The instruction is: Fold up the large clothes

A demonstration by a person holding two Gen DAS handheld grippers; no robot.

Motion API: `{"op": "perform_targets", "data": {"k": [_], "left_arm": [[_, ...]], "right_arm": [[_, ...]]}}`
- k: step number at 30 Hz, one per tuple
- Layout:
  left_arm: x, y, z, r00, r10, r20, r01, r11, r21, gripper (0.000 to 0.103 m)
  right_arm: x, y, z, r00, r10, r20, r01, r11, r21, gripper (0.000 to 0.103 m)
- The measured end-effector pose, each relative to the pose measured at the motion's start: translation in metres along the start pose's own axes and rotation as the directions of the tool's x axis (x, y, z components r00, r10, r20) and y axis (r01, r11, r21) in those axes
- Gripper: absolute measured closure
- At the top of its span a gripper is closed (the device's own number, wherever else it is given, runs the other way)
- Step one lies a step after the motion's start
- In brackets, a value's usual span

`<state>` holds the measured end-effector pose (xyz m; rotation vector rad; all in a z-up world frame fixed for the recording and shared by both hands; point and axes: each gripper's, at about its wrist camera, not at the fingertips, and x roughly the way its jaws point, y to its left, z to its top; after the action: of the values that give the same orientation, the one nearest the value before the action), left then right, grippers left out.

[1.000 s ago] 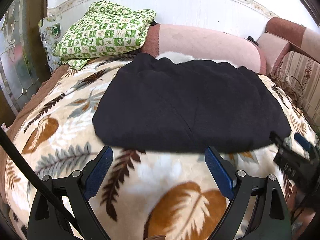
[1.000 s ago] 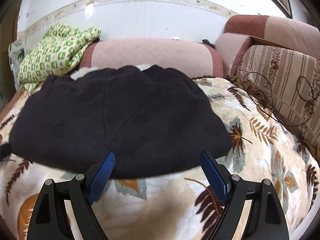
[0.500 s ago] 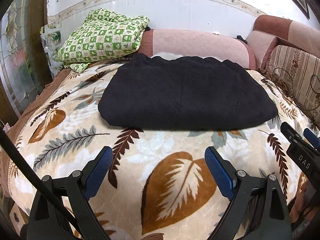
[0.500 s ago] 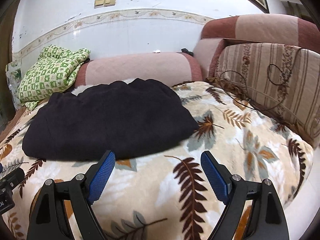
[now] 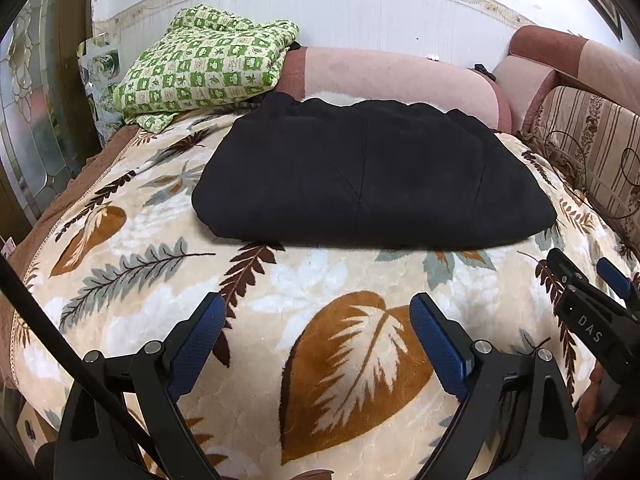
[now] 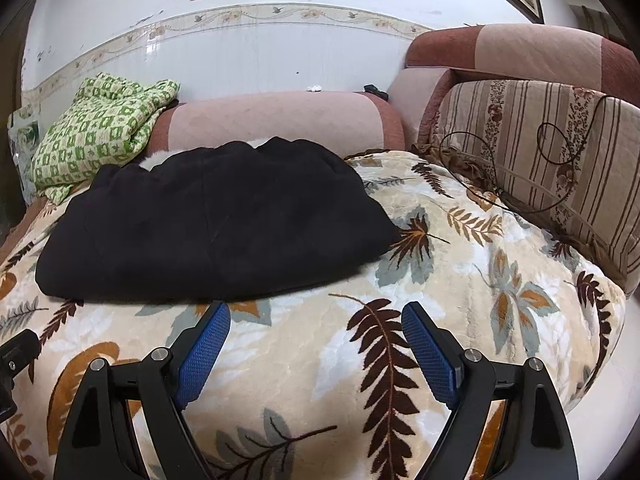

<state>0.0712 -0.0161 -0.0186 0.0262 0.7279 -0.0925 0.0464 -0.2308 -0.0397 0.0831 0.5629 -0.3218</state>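
Lying folded into a broad, thick rectangle, the black garment (image 5: 368,176) rests on the leaf-patterned blanket (image 5: 344,352) ahead of both tools, its near edge a fold and a sliver of white showing at its far edge. The left gripper (image 5: 318,340) hangs above the blanket with its blue-padded fingers (image 5: 198,338) spread wide apart, nothing between them; the garment sits ahead of it and apart from the fingertips, with bare blanket and a large brown leaf print in between. The right gripper (image 6: 316,346) is likewise spread wide and empty, and the garment (image 6: 216,224) lies ahead and to its left, the near fold close to its left pad (image 6: 204,350) in the right wrist view, though whether it touches cannot be told from this angle. From the left wrist view the right gripper (image 5: 592,300) shows at the right margin, beyond the garment's right corner and above the blanket. Beyond the garment, a pink bolster (image 6: 280,120) runs along the wall, and a green checked quilt (image 5: 208,72) is piled on its left end, far ahead and left of both tools. To the right of the right gripper stands a striped cushion (image 6: 540,160) with a thin dark cable (image 6: 492,184) looping over it.
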Motion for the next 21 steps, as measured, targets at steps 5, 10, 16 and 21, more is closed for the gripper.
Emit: {"op": "perform_targets", "data": {"k": [5,10,16,21], "left_arm": [[0.002,0.000,-0.001,1.000,-0.009,-0.010,0.009,1.000,-0.003,0.011],[0.005,0.000,-0.001,1.000,-0.015,-0.023,0.015,1.000,-0.007,0.011],[0.009,0.000,-0.003,0.999,-0.006,-0.036,0.006,1.000,-0.008,0.011],[0.010,0.001,-0.003,0.999,-0.004,-0.037,0.004,1.000,-0.011,0.011]], "right_arm": [[0.001,0.007,-0.001,1.000,0.005,0.004,-0.005,1.000,-0.029,0.013],[0.001,0.009,-0.002,1.000,0.010,0.006,-0.009,0.999,-0.039,0.013],[0.002,0.012,-0.003,1.000,0.012,-0.002,-0.012,0.999,-0.041,0.013],[0.002,0.015,-0.004,1.000,0.013,-0.003,-0.013,0.999,-0.053,0.013]]}}
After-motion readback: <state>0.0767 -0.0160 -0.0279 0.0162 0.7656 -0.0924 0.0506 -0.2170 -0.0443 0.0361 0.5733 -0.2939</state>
